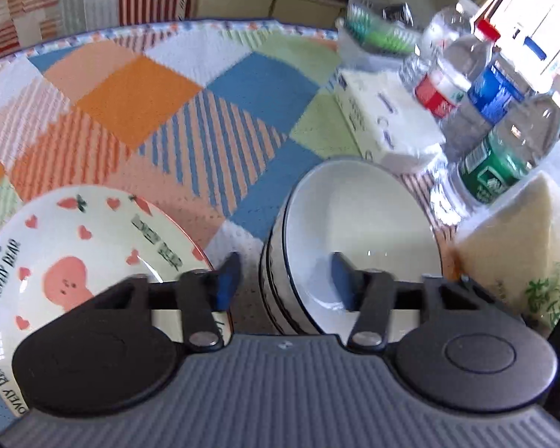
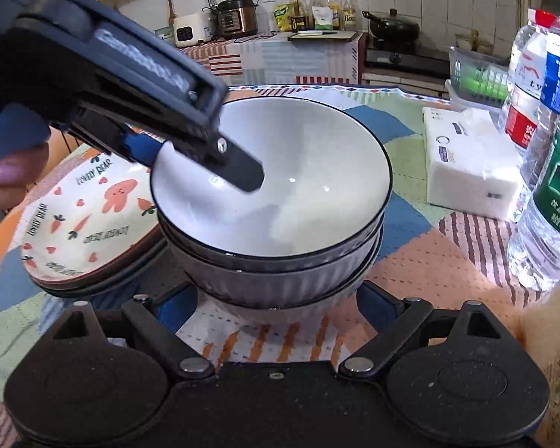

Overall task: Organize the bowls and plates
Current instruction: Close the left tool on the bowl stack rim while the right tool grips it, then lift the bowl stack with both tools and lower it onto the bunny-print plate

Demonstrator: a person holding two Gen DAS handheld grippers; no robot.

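Note:
Three white bowls with dark rims and ribbed grey sides stand nested on the patchwork tablecloth. To their left lies a stack of cream plates with pink bears and carrots. My left gripper straddles the top bowl's left rim, one finger inside and one outside, with gaps on both sides; it is open. My right gripper is open wide at the near side of the bowl stack's base, one fingertip either side, neither touching it.
Several water bottles crowd the right side. A white tissue pack lies behind them, a pale bag sits at the near right. A hand holds the left gripper. The tablecloth reaches the far edge.

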